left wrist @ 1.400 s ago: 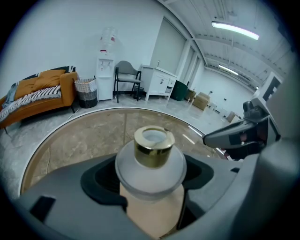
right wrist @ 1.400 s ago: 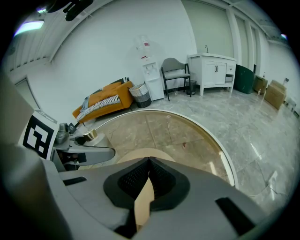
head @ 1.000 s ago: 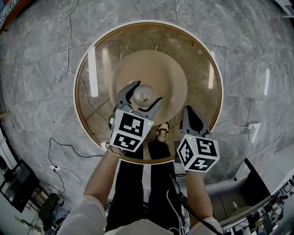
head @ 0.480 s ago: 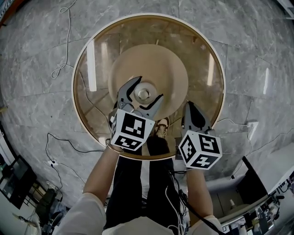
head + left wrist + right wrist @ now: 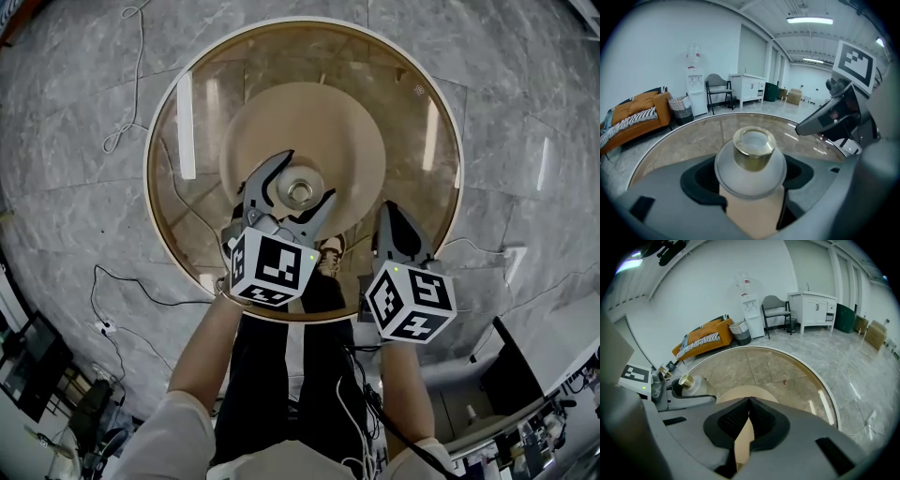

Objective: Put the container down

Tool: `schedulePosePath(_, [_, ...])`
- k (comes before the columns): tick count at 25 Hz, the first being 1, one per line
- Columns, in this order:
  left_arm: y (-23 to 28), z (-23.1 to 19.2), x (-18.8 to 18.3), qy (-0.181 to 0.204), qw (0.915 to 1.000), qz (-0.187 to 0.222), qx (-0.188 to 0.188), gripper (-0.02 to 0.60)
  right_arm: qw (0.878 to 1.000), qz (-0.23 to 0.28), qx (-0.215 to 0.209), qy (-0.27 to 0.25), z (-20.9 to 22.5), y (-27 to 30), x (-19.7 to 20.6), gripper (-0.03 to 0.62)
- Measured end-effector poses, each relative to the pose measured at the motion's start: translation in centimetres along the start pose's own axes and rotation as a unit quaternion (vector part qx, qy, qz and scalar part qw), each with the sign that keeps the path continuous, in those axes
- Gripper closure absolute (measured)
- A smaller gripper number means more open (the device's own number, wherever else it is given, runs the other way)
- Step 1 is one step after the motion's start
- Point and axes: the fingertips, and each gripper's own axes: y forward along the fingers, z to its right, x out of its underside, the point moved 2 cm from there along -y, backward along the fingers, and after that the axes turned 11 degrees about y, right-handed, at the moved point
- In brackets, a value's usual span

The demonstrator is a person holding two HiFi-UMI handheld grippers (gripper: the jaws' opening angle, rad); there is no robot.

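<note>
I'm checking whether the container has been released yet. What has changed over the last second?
Hardly anything. The left claw, shut on the container, drifted slightly toward the right claw in the head view. Nothing was let go or taken hold of. The right claw stays shut and empty above the glass table.
</note>
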Motion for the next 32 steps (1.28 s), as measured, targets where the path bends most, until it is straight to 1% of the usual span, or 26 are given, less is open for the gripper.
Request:
schedulePosePath(6, [-0.1,0.0,-0.2,-0.011,0.9996,0.025,-0.011,0.236,1.000,-0.001,-0.001,0.000,0.1,0.0,0.0,0.571])
schedulePosePath(12, [-0.1,0.0,0.0,-0.052,0.9979,0.039,-0.004,0.224,1.000,0.002,0.000,0.000,0.1,-0.1,-0.1,0.571])
schedulePosePath(18, [-1.0,-0.4,-0.6,-0.068,0.9962,0.053,-0.012,0.207,1.000,0.003,-0.001,-0.003,-0.2,-0.3,0.4,0.571])
schedulePosePath(25, [-2.9,-0.2,-0.6,-0.094,0.9939,0.058,-0.006,0.204,1.000,0.013,-0.001,-0.004,-1.1,-1.5,0.3,0.571])
schedulePosePath(32, [-7.6,0.7,0.6,-0.135,0.9898,0.043,-0.011,0.204,1.000,0.030,0.004,-0.003,-2.4,-4.6,-0.1,0.571])
